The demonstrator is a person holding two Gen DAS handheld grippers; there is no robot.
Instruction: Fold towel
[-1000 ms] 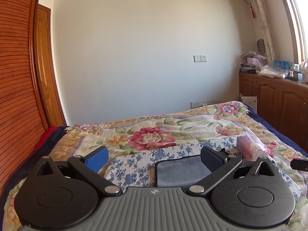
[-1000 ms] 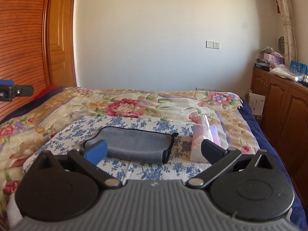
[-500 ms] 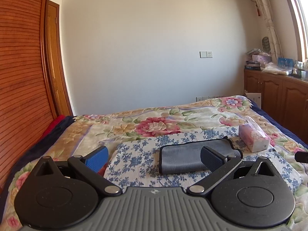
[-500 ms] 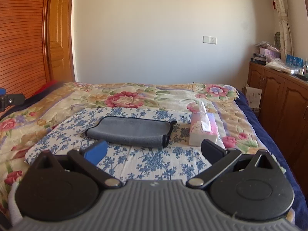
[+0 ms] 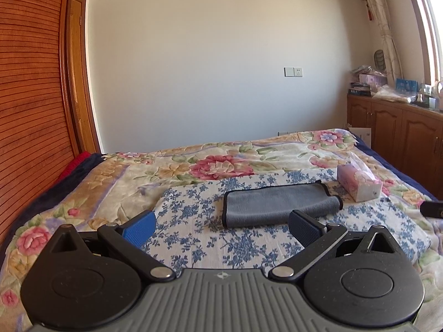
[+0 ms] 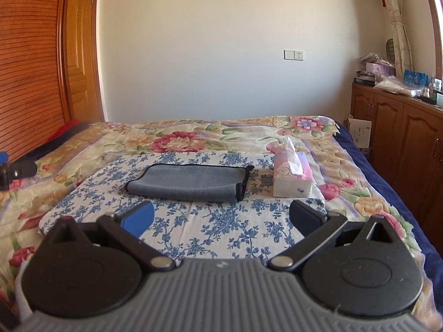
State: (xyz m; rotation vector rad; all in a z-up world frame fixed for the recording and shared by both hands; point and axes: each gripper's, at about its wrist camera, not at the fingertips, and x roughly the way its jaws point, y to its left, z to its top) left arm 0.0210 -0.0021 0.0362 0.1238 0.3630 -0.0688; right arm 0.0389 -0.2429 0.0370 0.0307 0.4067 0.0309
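Observation:
A grey towel (image 5: 277,203) with dark trim lies folded into a long strip on a blue-flowered white cloth (image 5: 193,221) on the bed. It also shows in the right wrist view (image 6: 191,182). My left gripper (image 5: 221,228) is open and empty, held back from the towel's near edge. My right gripper (image 6: 221,215) is open and empty, held back from the towel over the blue-flowered cloth (image 6: 221,227).
A pink tissue box (image 5: 358,184) stands right of the towel, also in the right wrist view (image 6: 292,177). The floral bedspread (image 5: 110,188) covers the bed. Wooden cabinets (image 6: 401,138) line the right wall, a slatted wooden wardrobe (image 5: 30,110) the left.
Both grippers have pulled back and away from the folded towel, which now lies farther off in both views. Both stay open and empty.

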